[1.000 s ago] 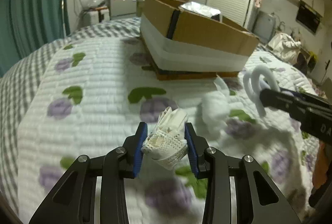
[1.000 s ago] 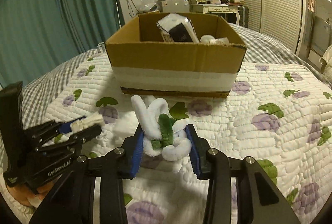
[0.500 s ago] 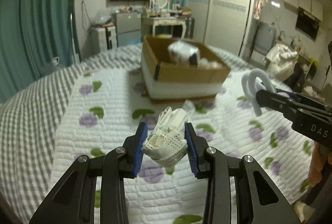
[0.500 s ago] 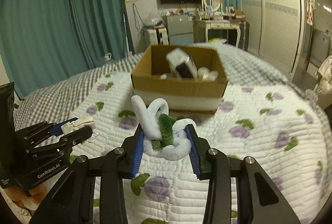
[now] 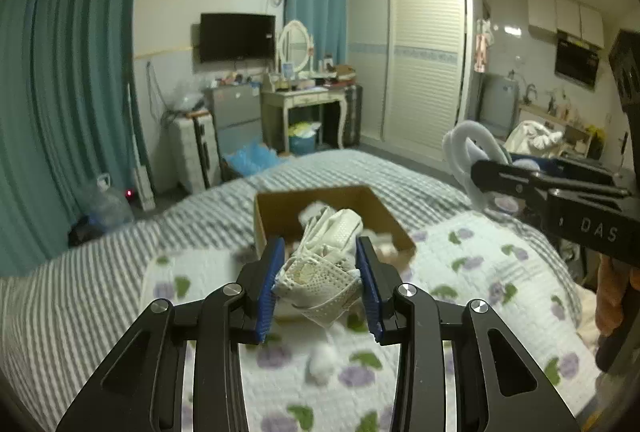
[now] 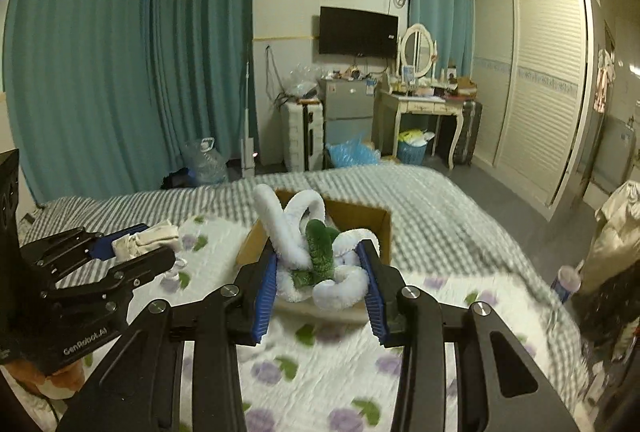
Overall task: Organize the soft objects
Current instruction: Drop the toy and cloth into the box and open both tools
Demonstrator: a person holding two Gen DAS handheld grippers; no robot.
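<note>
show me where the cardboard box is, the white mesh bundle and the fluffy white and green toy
cardboard box [image 5: 276,210]: left wrist view, inner left wall.
white mesh bundle [image 5: 320,278]: left wrist view, netted front.
fluffy white and green toy [image 6: 320,246]: right wrist view, green middle piece.

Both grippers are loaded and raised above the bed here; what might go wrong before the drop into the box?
The cardboard box looks small and far below, so a release from here may miss. The white mesh fabric bundle in the left gripper sags, and could snag. The white and green fuzzy loops in the right gripper sprawl and may catch a rim.

Dim, greenish indoor light; fisheye edges bowed, corners vignetted — purple-flowered white quilted bedspread motion-blurred.
</note>
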